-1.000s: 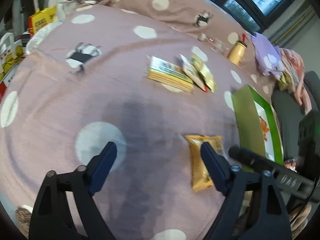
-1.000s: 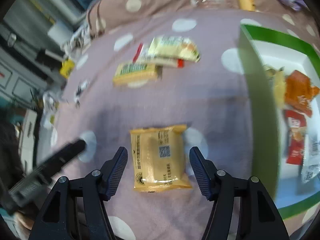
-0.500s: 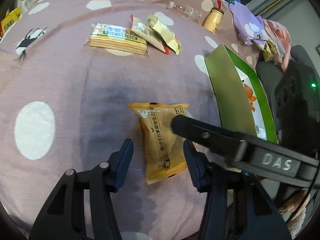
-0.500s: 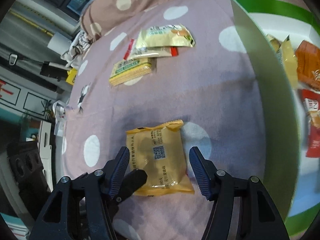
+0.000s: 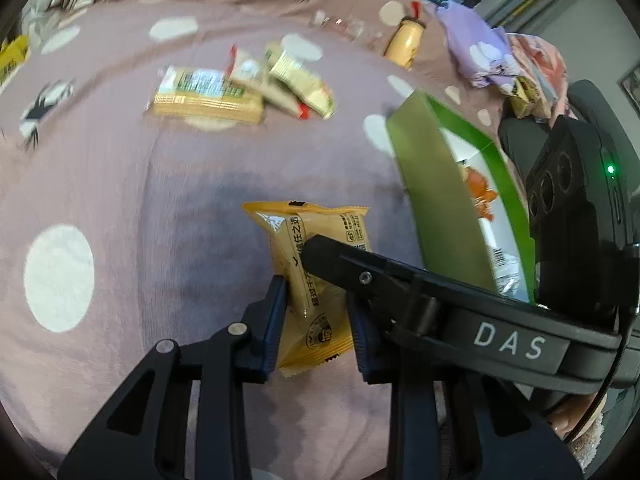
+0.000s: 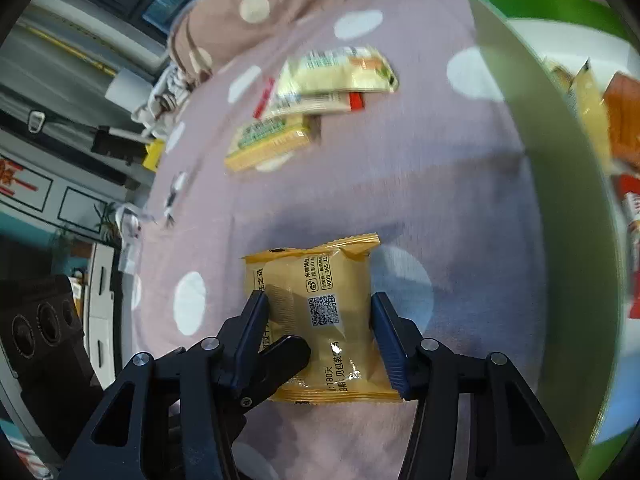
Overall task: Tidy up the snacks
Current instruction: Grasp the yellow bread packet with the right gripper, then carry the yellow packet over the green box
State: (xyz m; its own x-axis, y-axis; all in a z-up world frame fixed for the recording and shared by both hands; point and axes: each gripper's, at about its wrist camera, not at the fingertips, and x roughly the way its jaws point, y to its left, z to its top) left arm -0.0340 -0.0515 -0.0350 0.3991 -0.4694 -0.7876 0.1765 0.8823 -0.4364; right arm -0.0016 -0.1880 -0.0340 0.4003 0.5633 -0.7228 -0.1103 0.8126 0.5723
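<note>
A yellow snack packet [image 5: 316, 264] lies on the pink dotted bedspread [image 5: 120, 200]. My left gripper [image 5: 318, 320] has its blue pads pressed against the packet's two sides near its near end. My right gripper [image 6: 320, 332] straddles the same packet [image 6: 324, 312], its pads touching or nearly touching the packet's edges. One finger of the right gripper crosses the left wrist view over the packet. A green and white box [image 5: 444, 200] with several snack packs inside stands to the right; it also shows in the right wrist view [image 6: 560, 184].
A wafer pack [image 5: 208, 98] and two pale snack packets [image 5: 288, 80] lie farther back on the bedspread. A yellow bottle [image 5: 406, 42] and a lilac cloth [image 5: 480, 52] sit at the far right. Shelving and boxes stand beyond the bed's left edge [image 6: 80, 160].
Both grippers have moved in over the yellow packet. The left jaws have narrowed from wide open onto the packet's sides. The right jaws have narrowed around it too.
</note>
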